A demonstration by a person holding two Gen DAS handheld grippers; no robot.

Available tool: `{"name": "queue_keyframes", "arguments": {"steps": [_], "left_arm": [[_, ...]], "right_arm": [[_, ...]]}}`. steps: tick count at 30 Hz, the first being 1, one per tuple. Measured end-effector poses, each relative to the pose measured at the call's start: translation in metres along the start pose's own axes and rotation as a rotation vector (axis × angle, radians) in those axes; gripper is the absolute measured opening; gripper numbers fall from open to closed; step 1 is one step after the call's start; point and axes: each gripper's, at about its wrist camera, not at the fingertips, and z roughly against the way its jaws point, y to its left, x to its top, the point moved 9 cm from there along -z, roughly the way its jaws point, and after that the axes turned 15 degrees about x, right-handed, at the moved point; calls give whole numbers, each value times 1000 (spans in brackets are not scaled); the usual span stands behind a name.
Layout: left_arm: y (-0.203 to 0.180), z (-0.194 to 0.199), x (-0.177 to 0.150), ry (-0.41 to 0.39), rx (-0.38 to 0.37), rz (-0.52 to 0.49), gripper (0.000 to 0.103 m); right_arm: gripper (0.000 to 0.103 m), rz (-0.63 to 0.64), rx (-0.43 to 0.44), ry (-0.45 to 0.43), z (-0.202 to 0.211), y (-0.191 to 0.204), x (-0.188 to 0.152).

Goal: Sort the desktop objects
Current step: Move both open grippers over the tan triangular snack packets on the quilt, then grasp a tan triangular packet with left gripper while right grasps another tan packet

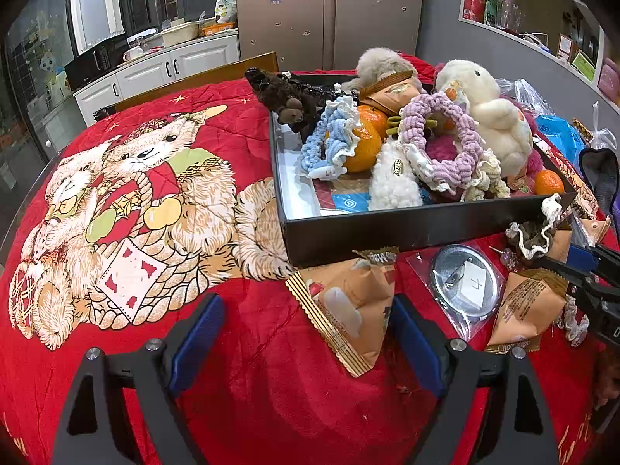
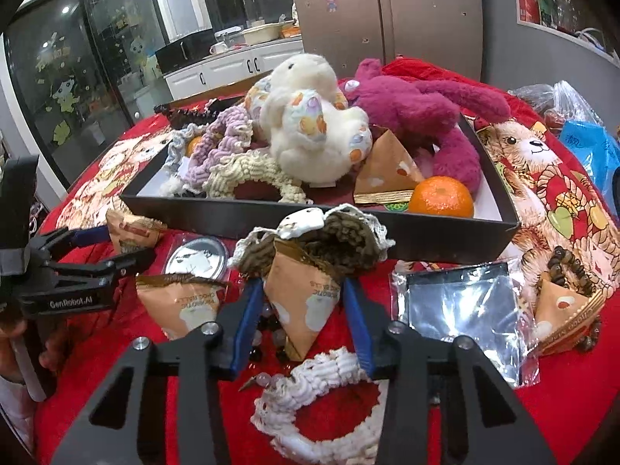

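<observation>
A black tray on the red blanket holds plush toys, scrunchies, oranges and snack packets. My left gripper is open, its fingers either side of an orange triangular snack packet lying in front of the tray. My right gripper is open around another orange snack packet, which stands on end just below a brown scrunchie at the tray's front wall. It also shows at the right edge of the left wrist view. The left gripper shows in the right wrist view.
A round silver tin lid in a plastic bag and a further snack packet lie between the grippers. A white scrunchie, loose beads, a clear bag, a bead bracelet and a blue bag lie to the right.
</observation>
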Motion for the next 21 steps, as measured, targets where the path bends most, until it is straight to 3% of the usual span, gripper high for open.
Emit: {"name": "queue_keyframes", "arguments": {"steps": [3,8,13,21], "left_arm": [[0,0,0,-3,-2,2,88],[-3,8,-1,-32,-20,-2,43],[-3,14,0,-41,-33,10,35],[1,38,11,-112,-42,34,34]], "right_arm": [[38,16,-6,8,3,4,-2],[37,16,-8,5,8,6,-2],[36,29,-4,-17,19,11,3],[36,36,21,-86,43,18,15]]}}
